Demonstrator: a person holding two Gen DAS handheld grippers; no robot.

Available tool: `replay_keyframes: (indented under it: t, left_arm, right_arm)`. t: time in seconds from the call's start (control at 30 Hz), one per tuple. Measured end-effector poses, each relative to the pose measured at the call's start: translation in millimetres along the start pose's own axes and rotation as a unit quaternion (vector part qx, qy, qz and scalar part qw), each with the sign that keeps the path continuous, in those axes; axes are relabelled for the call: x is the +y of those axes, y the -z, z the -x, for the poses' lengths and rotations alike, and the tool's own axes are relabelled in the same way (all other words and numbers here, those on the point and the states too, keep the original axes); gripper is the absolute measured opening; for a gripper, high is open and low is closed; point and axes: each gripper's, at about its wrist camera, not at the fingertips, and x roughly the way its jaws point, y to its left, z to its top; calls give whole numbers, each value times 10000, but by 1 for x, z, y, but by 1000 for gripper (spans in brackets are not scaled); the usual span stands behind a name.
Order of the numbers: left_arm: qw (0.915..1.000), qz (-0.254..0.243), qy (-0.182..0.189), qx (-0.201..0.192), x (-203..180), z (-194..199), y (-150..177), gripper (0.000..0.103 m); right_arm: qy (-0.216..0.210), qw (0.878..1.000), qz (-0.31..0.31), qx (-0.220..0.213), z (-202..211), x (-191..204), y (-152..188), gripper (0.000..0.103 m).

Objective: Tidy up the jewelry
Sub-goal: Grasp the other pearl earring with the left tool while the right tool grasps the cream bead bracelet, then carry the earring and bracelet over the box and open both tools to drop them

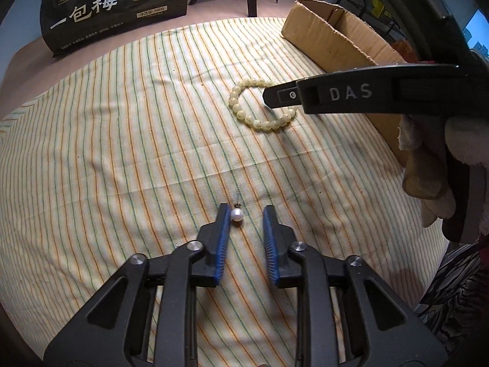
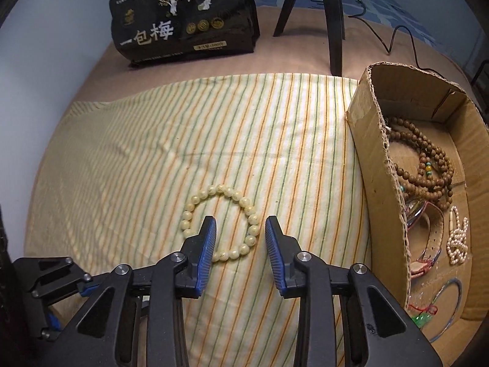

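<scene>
**Striped cloth, open carton, two pieces still on the fabric**

A cream cloth with thin orange and green stripes [image 2: 214, 140] covers most of a tan tabletop [image 2: 269, 58], lying slightly creased. At the far edge stands a black foil snack bag printed with white Chinese characters and gold medallions [image 2: 186, 21], and beside it the black legs of a tripod [image 2: 330, 15] rise out of view, with a thin black cable [image 2: 397, 39] trailing behind them. The wall to the left is pale blue-grey.

Along the cloth's right edge sits an open brown corrugated cardboard box [image 2: 376, 165]. Inside it lie a coiled strand of brown wooden beads [image 2: 428, 159], a knotted string of small white pearls [image 2: 457, 241], a thin silver bangle [image 2: 455, 299] and other pieces too tangled to make out.

A bracelet of pale yellow-green round beads [image 2: 220, 223] lies flat on the cloth, near the box. The right gripper [image 2: 240, 223] hangs low over it with jaws apart, one blue-padded finger inside the ring and the other just outside it; contact cannot be judged.

A small white pearl pendant with a dark metal cap [image 1: 236, 214] rests on the cloth nearer the front. The left gripper [image 1: 246, 214] has its jaws spread, the pearl just beside the left finger's pad [image 1: 225, 223].
</scene>
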Motion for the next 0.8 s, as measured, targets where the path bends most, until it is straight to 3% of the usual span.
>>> replay_keyframes:
  t: [0.23, 0.3, 0.37, 0.8]
  left_arm:
    - [10000, -18, -58, -26, 3, -3, 0, 7]
    - [10000, -32, -72, -38, 2, -2, 1, 7]
    - [9999, -57, -97, -51, 1, -2, 1, 7]
    - [9990, 121, -235, -352, 5, 31, 5, 7]
  right_arm:
    - [167, 9998, 136, 36, -11, 4, -4, 28]
    - [223, 9996, 173, 11, -11, 5, -4, 13]
    - [227, 9995, 205, -15, -11, 4, -4, 8]
    - [59, 9982, 319, -504, 31, 11, 1, 6]
